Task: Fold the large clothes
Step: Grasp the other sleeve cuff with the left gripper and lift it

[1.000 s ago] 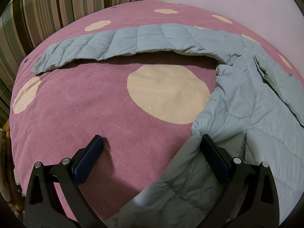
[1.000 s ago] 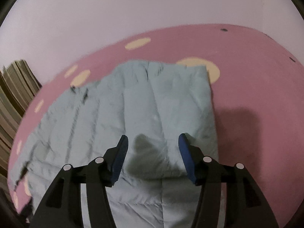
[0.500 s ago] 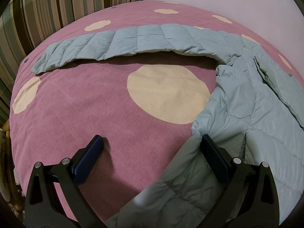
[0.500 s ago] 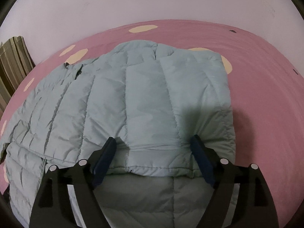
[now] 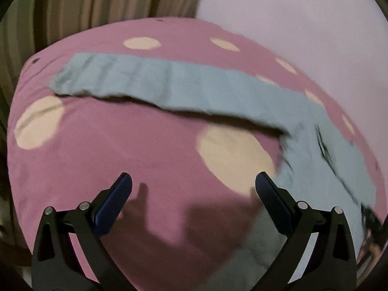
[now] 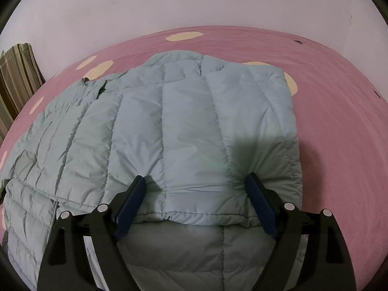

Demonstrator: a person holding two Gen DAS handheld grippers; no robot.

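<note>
A pale teal quilted puffer jacket lies on the pink bed. Its right side is folded over onto the body. My right gripper is open, its jaws straddling the folded edge, resting on the jacket and holding nothing. In the left wrist view, which is blurred, one sleeve stretches out flat to the left across the bed, and the jacket body lies at the right. My left gripper is open and empty above the bare blanket, left of the jacket body.
The pink blanket with cream dots covers the bed; it also shows in the right wrist view. A striped curtain hangs at the back left. A pale wall stands behind the bed.
My left gripper has lifted off the jacket's edge and swung left and up, its view now blurred. My right gripper opened wider and settled lower onto the folded jacket.
</note>
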